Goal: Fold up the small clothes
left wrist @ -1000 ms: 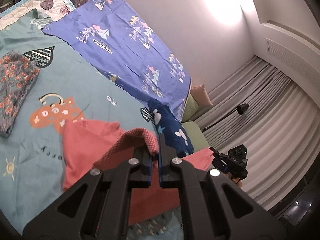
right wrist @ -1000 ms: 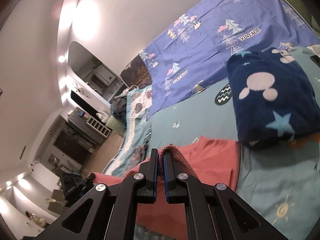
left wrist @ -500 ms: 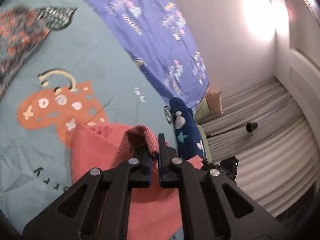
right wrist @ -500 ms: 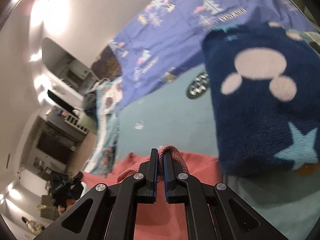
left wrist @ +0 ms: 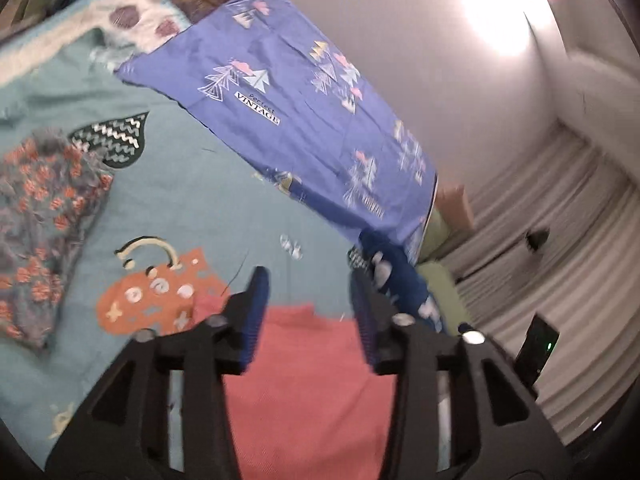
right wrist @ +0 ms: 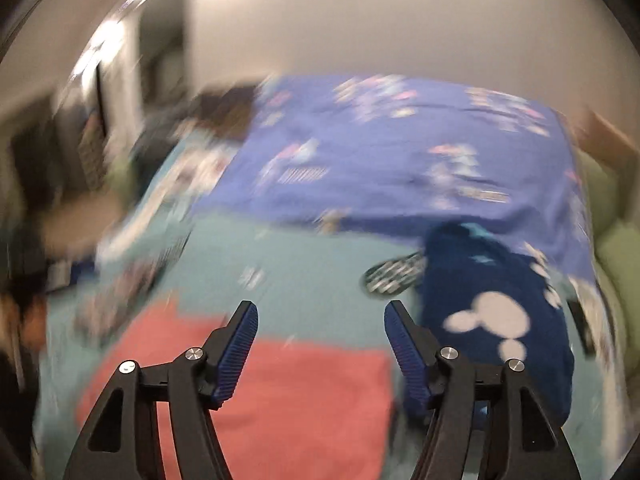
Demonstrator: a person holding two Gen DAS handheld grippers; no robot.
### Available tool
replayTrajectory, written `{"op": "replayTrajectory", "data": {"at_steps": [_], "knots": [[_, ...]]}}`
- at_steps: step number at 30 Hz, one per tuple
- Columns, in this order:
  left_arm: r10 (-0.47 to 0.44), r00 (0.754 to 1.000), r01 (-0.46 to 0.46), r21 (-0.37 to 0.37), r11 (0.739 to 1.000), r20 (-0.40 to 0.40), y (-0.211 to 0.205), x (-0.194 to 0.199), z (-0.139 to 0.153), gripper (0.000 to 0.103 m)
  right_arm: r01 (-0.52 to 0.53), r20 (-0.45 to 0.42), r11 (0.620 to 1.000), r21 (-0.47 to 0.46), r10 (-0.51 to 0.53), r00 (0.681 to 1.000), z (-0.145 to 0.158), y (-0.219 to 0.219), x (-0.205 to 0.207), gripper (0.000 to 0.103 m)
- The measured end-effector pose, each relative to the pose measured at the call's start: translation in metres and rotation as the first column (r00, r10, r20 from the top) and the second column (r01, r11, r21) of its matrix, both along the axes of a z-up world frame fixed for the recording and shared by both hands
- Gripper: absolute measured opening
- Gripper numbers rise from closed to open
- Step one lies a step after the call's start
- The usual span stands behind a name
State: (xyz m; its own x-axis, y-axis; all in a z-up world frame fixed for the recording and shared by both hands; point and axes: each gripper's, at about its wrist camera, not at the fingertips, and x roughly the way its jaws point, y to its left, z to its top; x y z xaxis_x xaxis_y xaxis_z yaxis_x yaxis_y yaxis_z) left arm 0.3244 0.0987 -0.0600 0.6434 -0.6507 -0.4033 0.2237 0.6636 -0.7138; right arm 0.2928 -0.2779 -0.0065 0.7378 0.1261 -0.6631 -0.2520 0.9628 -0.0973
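Note:
A coral-red garment (left wrist: 304, 384) lies flat on the teal bedspread (left wrist: 192, 200), folded over with its far edge just behind my fingertips. My left gripper (left wrist: 306, 280) hovers over that edge, jaws opening, nothing between the blue pads. In the blurred right wrist view the same red garment (right wrist: 288, 404) lies below my right gripper (right wrist: 320, 312), whose jaws are also opening and hold nothing. A navy plush garment (right wrist: 492, 320) with white mouse-head shapes lies just right of the red one. The other gripper's body (left wrist: 536, 344) shows at the right of the left wrist view.
A floral grey-and-red garment (left wrist: 44, 208) lies at the left on the bedspread. A purple sheet (left wrist: 304, 104) with tree prints covers the far side against the wall. Curtains (left wrist: 560, 240) hang at the right, with a green cushion (right wrist: 616, 256) by the bed's edge.
Both grippers held a fold of the red garment pinched and lifted; now both have let go, the jaws stand apart and the cloth lies flat. The right wrist view has swung and rolled.

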Motion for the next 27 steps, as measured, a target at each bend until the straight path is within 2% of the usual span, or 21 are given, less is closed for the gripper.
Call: {"op": "replayTrajectory", "data": {"at_steps": [3,6,8,10,11,13,14,16,17,18,19,21,23,25,27], "knots": [[-0.014,0.999,0.018,0.094,0.995,-0.048,-0.003,-0.023,-0.016,0.048,-0.075,-0.113,0.993,-0.090,0.065,0.991,-0.042,0.038,-0.008,0.067],[-0.010,0.989,0.029,0.130,0.991,-0.147,0.007,-0.043,-0.050,0.056,-0.108,-0.201,0.991,-0.073,0.091,0.975,-0.078,0.055,-0.019,0.067],[0.006,0.977,0.023,0.134,0.991,-0.215,0.018,-0.053,-0.071,0.056,-0.148,-0.276,0.988,-0.049,0.129,0.952,-0.101,0.064,-0.031,0.067],[0.026,0.954,0.003,0.096,0.995,-0.300,0.033,-0.065,-0.093,0.056,-0.220,-0.362,0.974,-0.054,0.186,0.913,-0.122,0.073,-0.042,0.067],[0.020,0.943,0.004,0.073,0.997,-0.332,0.037,-0.073,-0.100,0.056,-0.247,-0.373,0.966,-0.081,0.200,0.906,-0.129,0.078,-0.047,0.067],[-0.017,0.950,0.031,0.040,0.999,-0.313,0.039,-0.102,-0.099,0.056,-0.240,-0.352,0.960,-0.145,0.177,0.919,-0.127,0.079,-0.056,0.067],[-0.022,0.957,0.037,0.046,0.998,-0.290,0.038,-0.117,-0.094,0.056,-0.231,-0.347,0.962,-0.144,0.170,0.922,-0.124,0.077,-0.060,0.068],[-0.035,0.967,0.049,0.049,0.998,-0.253,0.034,-0.142,-0.086,0.061,-0.201,-0.339,0.977,-0.078,0.163,0.926,-0.122,0.069,-0.067,0.082],[-0.041,0.969,0.053,0.042,0.998,-0.245,0.032,-0.150,-0.084,0.064,-0.192,-0.376,0.979,-0.064,0.155,0.913,-0.128,0.068,-0.067,0.092],[-0.053,0.969,0.061,0.025,0.998,-0.239,0.030,-0.159,-0.083,0.064,-0.204,-0.439,0.973,-0.105,0.139,0.888,-0.140,0.071,-0.065,0.092],[-0.059,0.968,0.065,0.014,0.998,-0.245,0.029,-0.165,-0.084,0.065,-0.217,-0.429,0.964,-0.152,0.133,0.893,-0.143,0.076,-0.069,0.092],[-0.027,0.966,0.042,0.055,0.998,-0.257,0.028,-0.175,-0.084,0.065,-0.197,-0.386,0.966,-0.169,0.119,0.915,-0.133,0.079,-0.077,0.092],[0.032,0.971,0.003,0.147,0.989,-0.235,0.024,-0.184,-0.083,0.065,-0.154,-0.355,0.981,-0.120,0.102,0.929,-0.120,0.079,-0.088,0.092],[0.048,0.984,-0.010,0.213,0.977,-0.173,0.016,-0.194,-0.076,0.065,-0.151,-0.333,0.984,-0.091,0.113,0.936,-0.116,0.085,-0.098,0.092],[0.030,0.995,-0.009,0.210,0.978,-0.096,0.006,-0.201,-0.064,0.065,-0.166,-0.296,0.981,-0.097,0.131,0.946,-0.117,0.098,-0.110,0.092]]}}
